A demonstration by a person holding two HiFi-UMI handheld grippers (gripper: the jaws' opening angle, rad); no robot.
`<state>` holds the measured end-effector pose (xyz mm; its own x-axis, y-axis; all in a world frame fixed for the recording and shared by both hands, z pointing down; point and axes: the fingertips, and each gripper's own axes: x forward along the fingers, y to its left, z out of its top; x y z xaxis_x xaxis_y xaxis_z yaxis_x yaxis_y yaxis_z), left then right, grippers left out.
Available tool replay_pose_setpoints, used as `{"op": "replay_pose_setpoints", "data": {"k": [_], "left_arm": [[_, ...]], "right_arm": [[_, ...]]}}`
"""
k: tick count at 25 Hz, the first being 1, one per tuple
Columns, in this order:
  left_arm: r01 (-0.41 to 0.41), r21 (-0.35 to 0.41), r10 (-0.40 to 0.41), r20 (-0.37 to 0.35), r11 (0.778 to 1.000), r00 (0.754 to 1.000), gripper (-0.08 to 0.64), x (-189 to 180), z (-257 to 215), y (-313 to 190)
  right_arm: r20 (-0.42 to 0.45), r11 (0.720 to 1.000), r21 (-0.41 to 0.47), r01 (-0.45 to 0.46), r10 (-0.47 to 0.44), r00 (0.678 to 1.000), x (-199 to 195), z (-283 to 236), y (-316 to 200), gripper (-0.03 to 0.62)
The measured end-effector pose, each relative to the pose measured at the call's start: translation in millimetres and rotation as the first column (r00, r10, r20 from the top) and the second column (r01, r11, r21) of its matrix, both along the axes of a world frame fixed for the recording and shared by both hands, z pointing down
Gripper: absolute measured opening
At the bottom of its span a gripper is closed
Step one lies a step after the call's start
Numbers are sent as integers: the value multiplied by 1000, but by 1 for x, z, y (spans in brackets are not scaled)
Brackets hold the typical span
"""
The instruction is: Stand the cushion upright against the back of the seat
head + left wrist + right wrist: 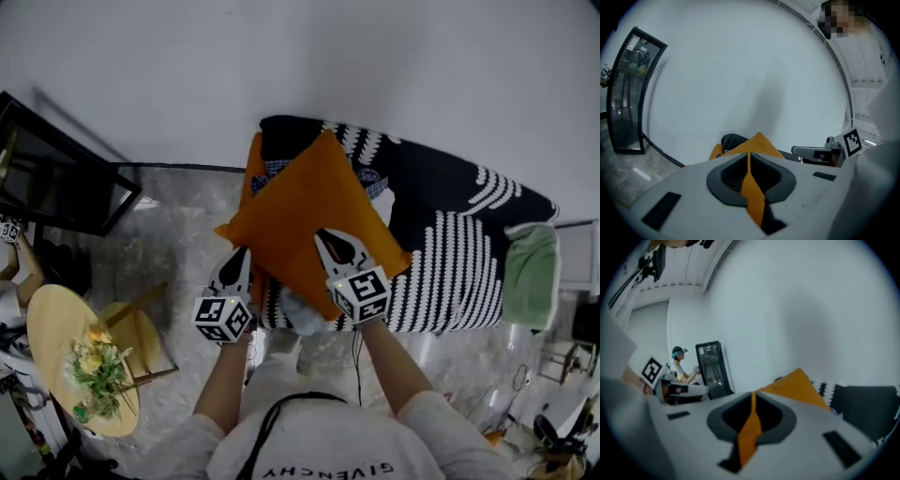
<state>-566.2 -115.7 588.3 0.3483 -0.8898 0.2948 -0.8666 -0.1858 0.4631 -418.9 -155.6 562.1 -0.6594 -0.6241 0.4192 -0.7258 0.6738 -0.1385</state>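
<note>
You hold an orange cushion point(309, 211) in the air with both claws, above the end of the black-and-white patterned seat point(450, 253) that shows on the left in the head view. The left gripper point(234, 267) is clamped down on the cushion's near left edge. Its own view shows the jaws closed together with a thin fold of orange fabric pinched between them point(750, 157), and the rest of the cushion point(757, 143) rising beyond. The right gripper point(339, 251) is clamped on the near right edge in the same way, with a strip of orange cloth squeezed between its closed jaws point(753, 399) and the cushion's peak point(799, 385) ahead of it. The cushion hangs like a diamond: one corner points away from you, across the seat toward the white wall point(281, 56), and the opposite corner points back toward your body. Its long diagonal therefore runs from front to back of the seat, and the whole cushion lies forward of both claws. Both hands sit at the front side of the seat, about equally near the cushion, the right reaching slightly further in. The back of the seat is on the far side of the cushion, next to the wall. In my judgement the cushion must go forward and tip up there, and it is not yet resting against anything.
</note>
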Motion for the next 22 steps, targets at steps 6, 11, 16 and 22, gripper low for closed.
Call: {"op": "replay_pose_setpoints", "data": {"k": [6,11,16,22], "left_arm": [[88,-86,-86,22,992,996,26,-32,28,-12],[134,-137,-130,34,981,991,53,-48,50,-18],[206,-197,-211,-3,959,977,115,-66,75,-19],[255,-222,-277,-73,941,958,127,-79,92,-28]], "right_arm": [[-46,1000,0,-11,11,999,3,13,-35,20],[-84,997,34,-71,74,994,21,8,-84,21],[-151,988,59,-142,149,977,35,4,-144,48],[-180,984,21,-177,178,967,36,11,-195,124]]}}
